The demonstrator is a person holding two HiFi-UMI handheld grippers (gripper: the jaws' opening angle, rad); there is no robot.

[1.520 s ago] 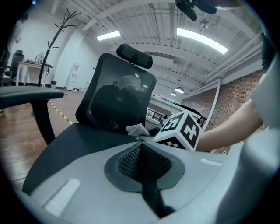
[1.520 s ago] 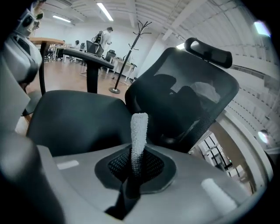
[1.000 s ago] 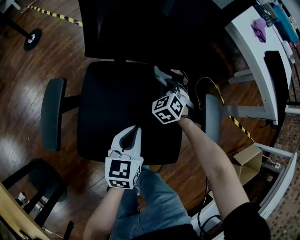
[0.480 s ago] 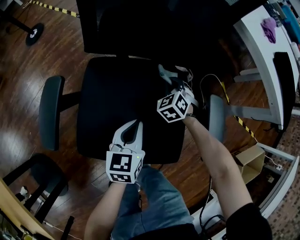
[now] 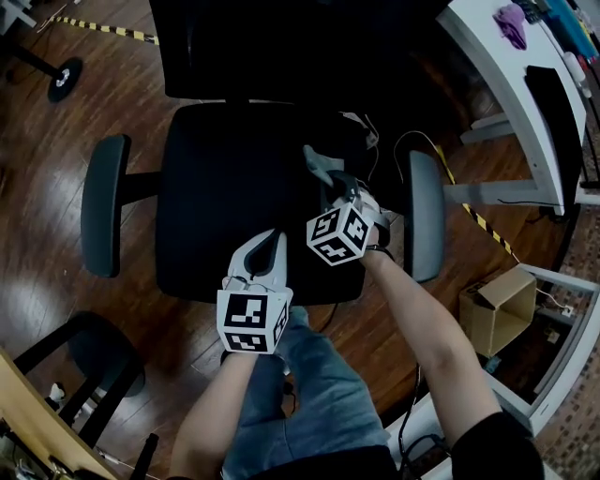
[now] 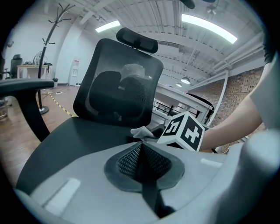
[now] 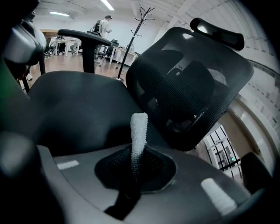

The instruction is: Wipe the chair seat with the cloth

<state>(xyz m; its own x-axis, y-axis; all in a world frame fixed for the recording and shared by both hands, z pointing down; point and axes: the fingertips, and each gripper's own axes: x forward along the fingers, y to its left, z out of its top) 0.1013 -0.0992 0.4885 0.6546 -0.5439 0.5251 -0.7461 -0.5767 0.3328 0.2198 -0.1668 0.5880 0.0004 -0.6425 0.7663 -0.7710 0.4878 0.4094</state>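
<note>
The black chair seat [image 5: 225,178] fills the middle of the head view, with the mesh backrest [image 5: 281,47] above it. My right gripper [image 5: 315,163] rests over the seat's right part, shut on a pale cloth. In the right gripper view the cloth [image 7: 139,129] stands up as a narrow white strip pinched between the jaws, in front of the backrest [image 7: 188,74]. My left gripper [image 5: 265,244] sits at the seat's front edge, shut with nothing in it. Its own view shows the seat [image 6: 70,135], the cloth [image 6: 142,131] and the right gripper's marker cube [image 6: 183,131] ahead.
Grey armrests [image 5: 103,216] [image 5: 424,216] flank the seat. A white desk [image 5: 502,89] stands at the right, with a purple rag [image 5: 511,17] on it. A cardboard box [image 5: 497,309] and a cable [image 5: 417,141] lie on the wood floor. Another chair [image 5: 94,356] is lower left.
My right gripper has drawn back over the seat toward its front, with the cloth in it. The left gripper has stayed at the front edge.
</note>
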